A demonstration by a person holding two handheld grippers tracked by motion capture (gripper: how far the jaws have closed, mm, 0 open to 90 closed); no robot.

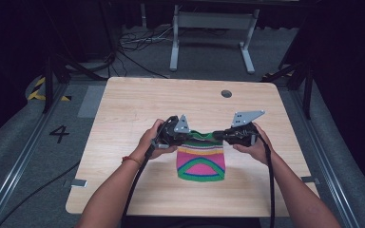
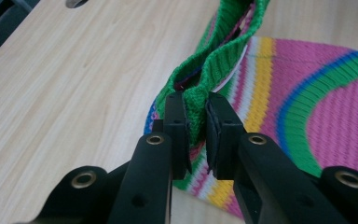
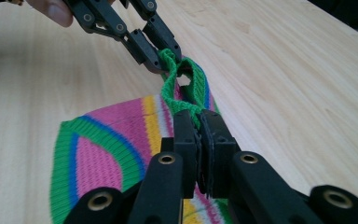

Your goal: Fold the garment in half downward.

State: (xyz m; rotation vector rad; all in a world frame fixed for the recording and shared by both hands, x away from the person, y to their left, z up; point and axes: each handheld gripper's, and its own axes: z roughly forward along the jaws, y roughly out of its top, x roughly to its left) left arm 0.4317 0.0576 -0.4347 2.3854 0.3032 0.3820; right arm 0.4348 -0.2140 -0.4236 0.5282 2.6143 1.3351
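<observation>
A striped knitted pouch (image 1: 201,161) lies on the wooden desk (image 1: 123,109), a little toward six o'clock from the desk's middle, with its green ribbed rim (image 1: 204,136) at the twelve o'clock end and its pink, yellow, blue and green bands running down toward the person.

The left tongs (image 1: 184,137) come in from nine o'clock and pinch the rim at its left corner. In the left gripper view the left tongs (image 2: 196,128) sit narrow, with a fold of the green rib (image 2: 223,51) squeezed between the two black pads. The left hand (image 1: 153,141) wraps the handle.

The right tongs (image 1: 218,136) come in from three o'clock and clamp the opposite corner of the same rim. In the right gripper view the right tongs (image 3: 199,135) are nearly closed on the green rib (image 3: 179,100), and the left tongs (image 3: 168,58) show farther off at twelve o'clock, gripping the far end of the rim. Between the two grips the rim is lifted off the desk and gapes open a little; the inside looks dark, though it is hard to tell what lines it. The right hand (image 1: 254,145) holds its handle just beside the pouch.

A round hole (image 1: 226,93) sits in the desk toward one o'clock, well apart from the pouch.
</observation>
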